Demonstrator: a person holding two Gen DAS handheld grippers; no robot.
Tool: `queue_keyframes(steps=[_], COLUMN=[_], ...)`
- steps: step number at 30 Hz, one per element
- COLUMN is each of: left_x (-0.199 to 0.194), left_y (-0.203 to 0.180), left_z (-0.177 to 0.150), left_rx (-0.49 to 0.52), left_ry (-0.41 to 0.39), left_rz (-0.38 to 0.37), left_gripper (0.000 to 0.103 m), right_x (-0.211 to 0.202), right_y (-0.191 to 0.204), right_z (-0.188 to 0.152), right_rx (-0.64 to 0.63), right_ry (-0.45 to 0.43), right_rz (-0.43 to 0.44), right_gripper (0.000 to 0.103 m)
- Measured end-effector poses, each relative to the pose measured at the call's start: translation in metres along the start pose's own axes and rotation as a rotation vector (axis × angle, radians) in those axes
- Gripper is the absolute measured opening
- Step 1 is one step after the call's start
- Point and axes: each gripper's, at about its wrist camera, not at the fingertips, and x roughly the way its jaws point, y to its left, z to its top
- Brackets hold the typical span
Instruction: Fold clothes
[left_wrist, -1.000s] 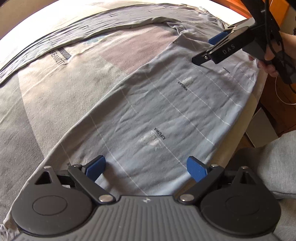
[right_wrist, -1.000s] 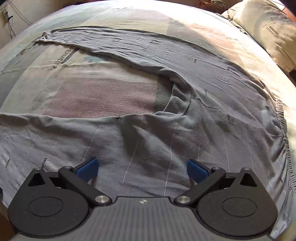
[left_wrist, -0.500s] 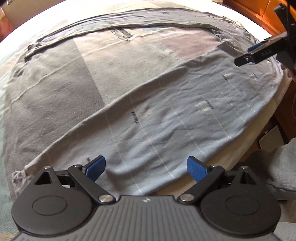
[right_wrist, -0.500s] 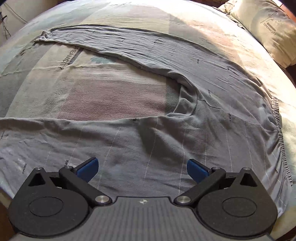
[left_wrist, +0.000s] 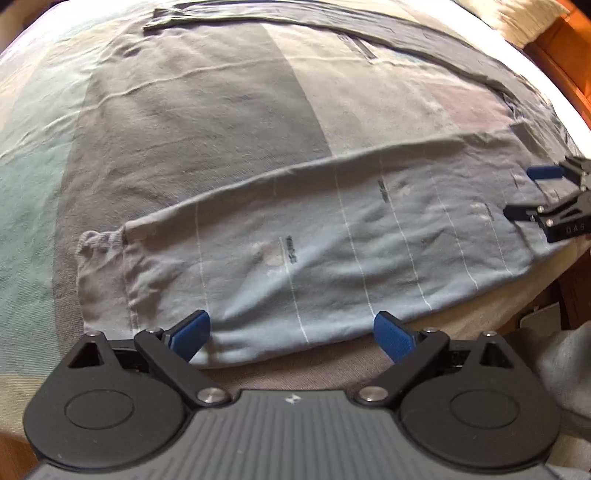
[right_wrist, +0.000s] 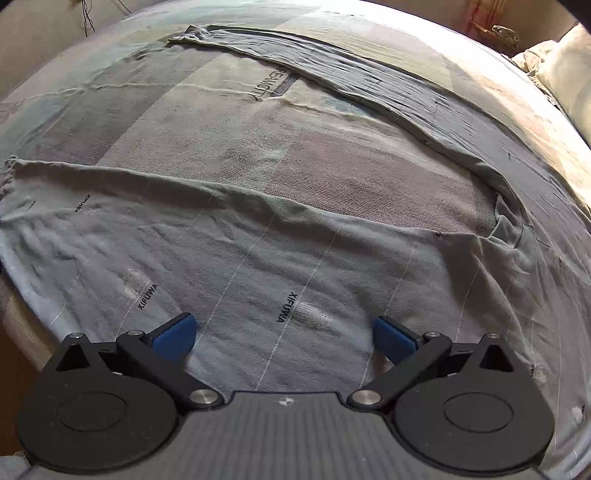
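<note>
Grey trousers (left_wrist: 332, 251) lie spread on the bed (left_wrist: 184, 110), near leg across mid-frame; left tongs (left_wrist: 291, 328) and right tongs (right_wrist: 284, 332) both gape wide and empty, so each should pinch that leg's near edge before folding.

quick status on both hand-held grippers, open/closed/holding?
Left hand-held gripper: open, holding nothing, fingers spread over the near trouser leg.
Right hand-held gripper: open, holding nothing, above the same grey trousers.
</note>
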Motion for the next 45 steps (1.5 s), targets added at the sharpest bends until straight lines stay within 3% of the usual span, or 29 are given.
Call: queue_keyframes(steps=[3, 11, 15, 21, 25, 31, 34, 38, 45], left_x=[0.004, 0.008, -0.006, 0.010, 0.016, 0.009, 0.006, 0.023, 0.029], left_y=[0.016, 0.067, 0.064, 0.028, 0.020, 0.008, -0.015, -0.038, -0.034], left_z=[0.013, 0.015, 0.018, 0.010, -0.005, 0.001, 0.019, 0.029, 0.023], left_rx=[-0.019, -0.091, -0.069, 0.044, 0.093, 0.203, 0.256, 0.290, 0.272], left_ry=[-0.051, -0.042, -0.085, -0.058, -0.036, 0.015, -0.057, -0.061, 0.000], left_rz=[0.037, 0.159, 0.121, -0.032, 0.002, 0.072, -0.004, -0.100, -0.036], left_gripper=[0.095, 0.095, 0.095, 0.095, 0.095, 0.094, 0.095, 0.095, 0.096], right_x=[0.001, 0.002, 0.001, 0.002, 0.002, 0.002, 0.001, 0.002, -0.002], right_y=[0.001, 0.002, 0.003, 0.006, 0.005, 0.005, 0.005, 0.005, 0.000], right_z=[0.002, 0.003, 0.002, 0.003, 0.004, 0.002, -0.001, 0.001, 0.013], right_rx=[0.007, 0.016, 0.027, 0.053, 0.051, 0.051, 0.052, 0.054, 0.044], right_ry=[0.003, 0.010, -0.002, -0.006, -0.005, -0.019, -0.036, -0.025, 0.015], right_rz=[-0.009, -0.021, -0.033, -0.053, -0.049, -0.052, -0.054, -0.051, -0.025], right_gripper=[0.103, 0.103, 0.103, 0.103, 0.103, 0.103, 0.103, 0.103, 0.103])
